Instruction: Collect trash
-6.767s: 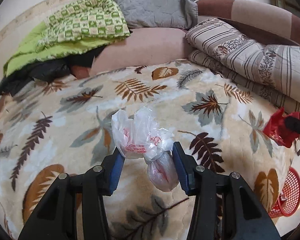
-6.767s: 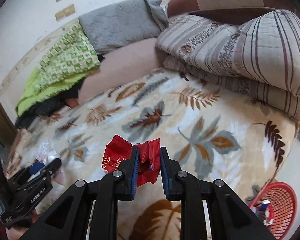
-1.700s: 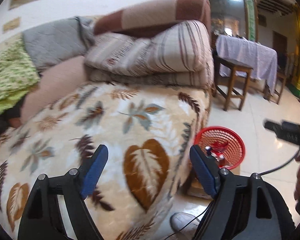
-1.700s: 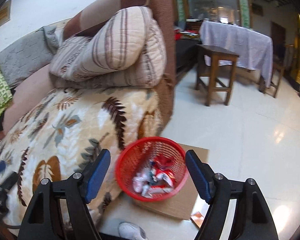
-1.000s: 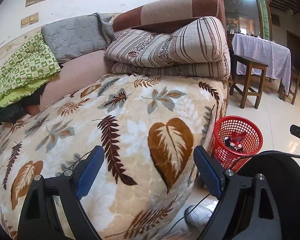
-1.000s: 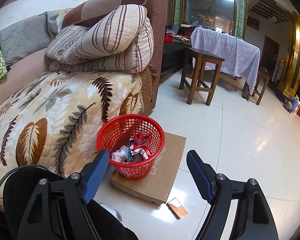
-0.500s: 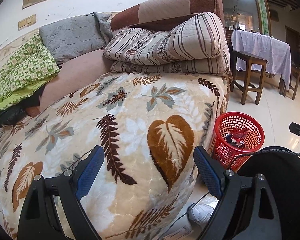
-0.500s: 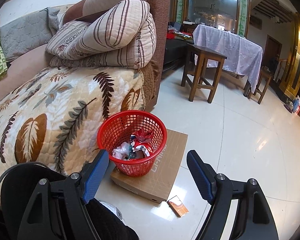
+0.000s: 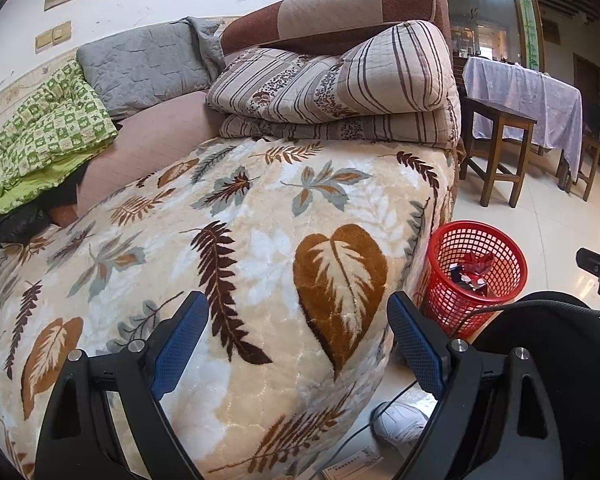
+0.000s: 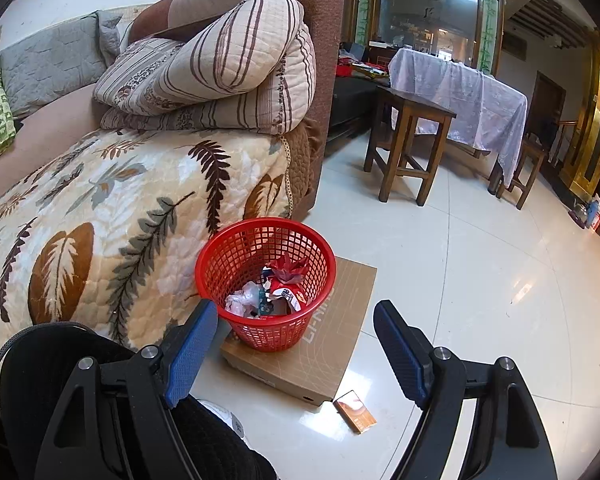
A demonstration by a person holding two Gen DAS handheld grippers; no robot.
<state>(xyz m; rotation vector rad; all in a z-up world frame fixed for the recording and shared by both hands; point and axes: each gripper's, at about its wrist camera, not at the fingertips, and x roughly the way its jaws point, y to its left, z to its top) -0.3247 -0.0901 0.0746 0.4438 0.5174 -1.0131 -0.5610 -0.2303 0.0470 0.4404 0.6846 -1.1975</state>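
Observation:
A red mesh basket [image 10: 244, 256] stands on a flat cardboard box [image 10: 340, 344] beside the sofa; in the left wrist view the basket [image 9: 508, 276] is at the right. Inside lie a red wrapper [image 10: 288, 270], a crumpled clear plastic bag [image 10: 242, 300] and other wrappers. My right gripper [image 10: 294, 342] is open and empty, hanging near the basket's front. My left gripper [image 9: 298, 338] is open and empty over the leaf-patterned blanket [image 9: 228, 248], which shows no trash.
Folded striped quilts [image 9: 340, 92] sit at the sofa's back. A person's dark knee [image 10: 100, 396] and white shoe [image 9: 400, 424] are near the basket. A small brown packet [image 10: 354, 416] lies on the tiled floor. A wooden stool [image 10: 408, 148] and a covered table [image 10: 460, 96] stand beyond.
Earlier, the left gripper was around the plastic bag and the right was shut on the red wrapper on the blanket. Both now lie in the basket. Over the last second nothing moved.

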